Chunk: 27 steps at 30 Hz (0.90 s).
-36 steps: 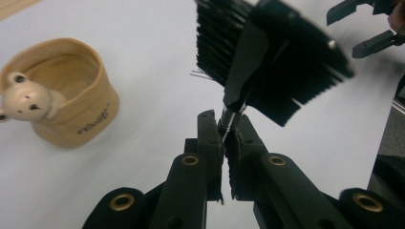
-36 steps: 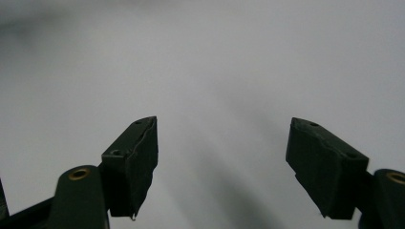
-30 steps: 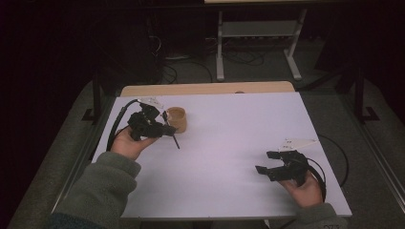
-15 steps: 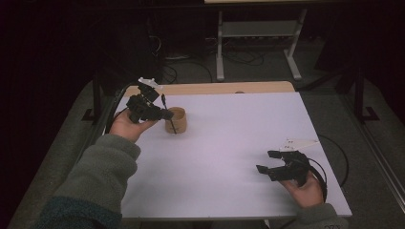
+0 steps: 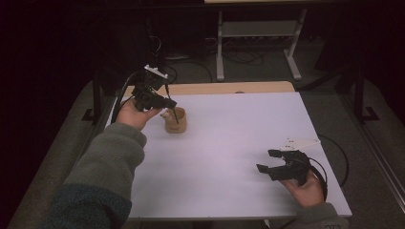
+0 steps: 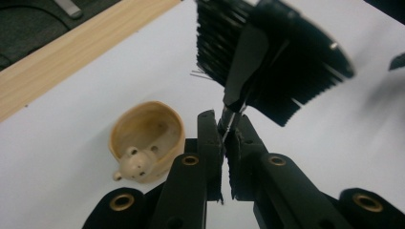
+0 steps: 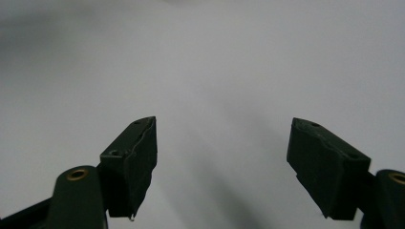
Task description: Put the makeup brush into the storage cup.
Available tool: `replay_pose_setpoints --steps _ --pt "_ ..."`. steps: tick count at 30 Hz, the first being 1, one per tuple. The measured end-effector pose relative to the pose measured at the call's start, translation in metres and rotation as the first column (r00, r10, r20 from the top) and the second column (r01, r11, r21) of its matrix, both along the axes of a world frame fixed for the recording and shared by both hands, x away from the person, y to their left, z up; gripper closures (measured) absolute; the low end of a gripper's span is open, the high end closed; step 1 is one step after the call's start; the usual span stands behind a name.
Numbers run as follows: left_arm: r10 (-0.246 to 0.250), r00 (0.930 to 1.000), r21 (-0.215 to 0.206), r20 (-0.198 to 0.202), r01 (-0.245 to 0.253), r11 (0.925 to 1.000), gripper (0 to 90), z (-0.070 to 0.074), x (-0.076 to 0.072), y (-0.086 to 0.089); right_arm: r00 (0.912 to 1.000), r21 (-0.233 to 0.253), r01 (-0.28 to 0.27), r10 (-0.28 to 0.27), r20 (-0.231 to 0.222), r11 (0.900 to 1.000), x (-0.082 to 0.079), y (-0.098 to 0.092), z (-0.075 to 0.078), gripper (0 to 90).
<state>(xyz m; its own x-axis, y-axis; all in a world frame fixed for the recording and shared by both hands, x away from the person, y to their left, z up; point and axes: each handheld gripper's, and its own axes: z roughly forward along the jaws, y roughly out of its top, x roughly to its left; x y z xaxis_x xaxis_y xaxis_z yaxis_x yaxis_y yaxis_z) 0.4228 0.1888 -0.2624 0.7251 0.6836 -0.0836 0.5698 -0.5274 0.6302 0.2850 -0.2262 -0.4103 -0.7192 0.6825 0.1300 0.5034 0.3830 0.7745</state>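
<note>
My left gripper (image 5: 168,102) is held up at the back left of the white table, shut on the thin handle of a black brush (image 6: 274,57). In the left gripper view its jaws (image 6: 224,133) pinch that handle, and the bristled head fans out beyond them. In the high view the brush (image 5: 174,113) reaches down toward a small tan cup (image 5: 175,121). The cup (image 6: 145,140) has a little bear figure on its rim and stands upright just beside the jaws. My right gripper (image 5: 268,161) rests low at the front right, open, with nothing between its jaws (image 7: 222,157).
A wooden strip (image 5: 224,88) runs along the far edge of the white table top (image 5: 229,143). A white tag (image 5: 301,142) lies by the right gripper. Beyond the table stand a metal rack (image 5: 258,43) and cables on a dark floor.
The left hand has lifted the brush and carried it toward the back, so it now hangs over the cup. The cup and the right gripper have stayed put.
</note>
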Motion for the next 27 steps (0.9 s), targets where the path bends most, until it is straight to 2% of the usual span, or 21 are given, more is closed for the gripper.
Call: replay_pose_setpoints --steps 3,7,11,14,19,24,27 --pt "0.033 0.9994 -0.008 -0.004 -0.033 0.9994 85.2 -0.002 0.008 0.001 1.0 -0.001 -0.003 0.003 0.002 1.0 0.0 0.001 0.0 24.7" --pt "0.074 0.9972 0.005 -0.015 -0.074 0.9973 85.1 -0.007 0.018 0.005 1.0 -0.001 -0.005 0.005 0.007 1.0 0.0 0.001 0.001 24.7" --pt "0.109 0.9938 0.0 -0.018 -0.109 0.994 85.1 -0.011 0.025 0.008 0.9999 -0.001 -0.005 0.005 0.01 1.0 0.001 0.0 0.001 24.7" --pt "0.137 0.9904 -0.011 -0.017 -0.137 0.9905 85.1 -0.013 0.029 0.008 0.9999 0.001 -0.003 0.003 0.014 1.0 0.001 -0.001 0.001 24.7" --pt "0.167 0.9859 0.012 -0.016 -0.167 0.986 85.1 -0.02 0.036 0.006 0.9998 0.002 -0.009 0.009 0.019 1.0 0.001 -0.001 0.001 24.7" --pt "0.2 0.9797 0.018 -0.018 -0.199 0.9797 85.0 -0.027 0.04 0.005 0.9999 -0.005 -0.011 0.011 0.011 1.0 0.001 0.001 0.0 24.7" --pt "0.219 0.9755 -0.005 -0.016 -0.219 0.9757 84.9 -0.029 0.042 0.005 0.9998 0.0 -0.007 0.007 0.017 1.0 0.001 0.001 0.001 24.6"
